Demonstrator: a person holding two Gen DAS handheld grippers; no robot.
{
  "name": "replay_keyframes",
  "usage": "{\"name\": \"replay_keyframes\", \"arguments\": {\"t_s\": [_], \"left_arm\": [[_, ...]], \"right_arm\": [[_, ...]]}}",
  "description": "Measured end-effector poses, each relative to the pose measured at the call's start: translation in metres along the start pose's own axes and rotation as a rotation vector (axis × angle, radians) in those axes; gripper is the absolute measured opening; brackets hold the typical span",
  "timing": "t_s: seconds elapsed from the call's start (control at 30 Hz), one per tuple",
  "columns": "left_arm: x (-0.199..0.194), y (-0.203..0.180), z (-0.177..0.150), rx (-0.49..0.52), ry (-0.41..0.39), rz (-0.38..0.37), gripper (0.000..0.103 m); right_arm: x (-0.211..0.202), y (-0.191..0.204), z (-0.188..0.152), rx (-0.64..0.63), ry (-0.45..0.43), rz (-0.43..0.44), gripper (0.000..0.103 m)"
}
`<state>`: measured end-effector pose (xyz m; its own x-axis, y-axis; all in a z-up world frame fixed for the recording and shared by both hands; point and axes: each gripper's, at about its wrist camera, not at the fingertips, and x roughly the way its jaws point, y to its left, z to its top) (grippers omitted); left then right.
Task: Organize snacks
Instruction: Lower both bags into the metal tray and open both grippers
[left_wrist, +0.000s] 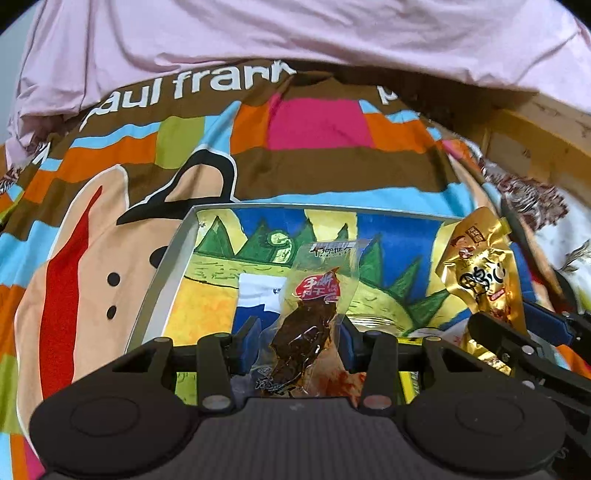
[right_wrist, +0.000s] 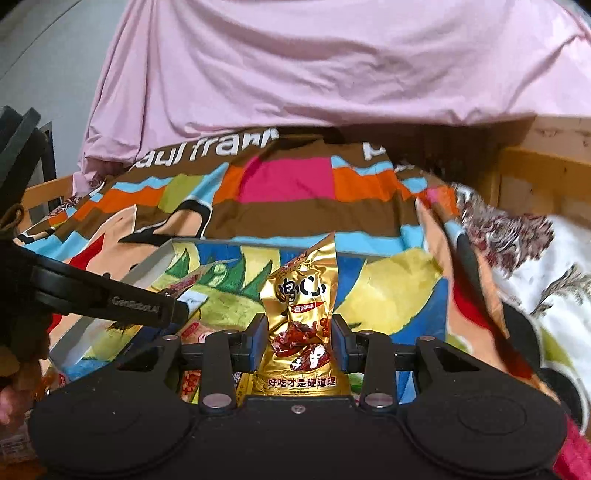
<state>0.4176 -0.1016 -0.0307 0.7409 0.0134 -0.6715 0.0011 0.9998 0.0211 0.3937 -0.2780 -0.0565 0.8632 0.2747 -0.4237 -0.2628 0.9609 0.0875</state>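
Note:
My left gripper (left_wrist: 299, 341) is shut on a clear snack packet (left_wrist: 314, 314) with dark brown meat and a red label, held upright over the tray (left_wrist: 162, 273). The tray has grey walls and a painted floor of blue, yellow and green. My right gripper (right_wrist: 298, 341) is shut on a gold foil snack packet (right_wrist: 301, 314) that stands upright between its blue pads, over the tray's right part. In the left wrist view the gold foil snack packet (left_wrist: 480, 273) and the right gripper (left_wrist: 495, 339) show at the right. In the right wrist view the left gripper's black arm (right_wrist: 107, 299) crosses the left side.
A colourful patchwork cloth (left_wrist: 303, 155) with white lettering covers the surface under the tray. A pink sheet (left_wrist: 295, 33) is heaped behind it. A wooden frame (right_wrist: 543, 173) stands at the back right. More snack packets (right_wrist: 192, 332) lie low under the left gripper's arm.

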Motion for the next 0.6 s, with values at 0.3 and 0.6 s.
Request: {"name": "replay_keyframes", "arguments": {"t_s": [0.3, 0.6], "left_arm": [[0.027, -0.009, 0.000, 0.082, 0.055, 0.063, 0.047], [0.020, -0.002, 0.002, 0.037, 0.053, 0.049, 0.066]], "right_arm": [[0.010, -0.005, -0.002, 0.016, 0.021, -0.002, 0.040], [0.000, -0.005, 0.001, 0.037, -0.002, -0.001, 0.061]]}}
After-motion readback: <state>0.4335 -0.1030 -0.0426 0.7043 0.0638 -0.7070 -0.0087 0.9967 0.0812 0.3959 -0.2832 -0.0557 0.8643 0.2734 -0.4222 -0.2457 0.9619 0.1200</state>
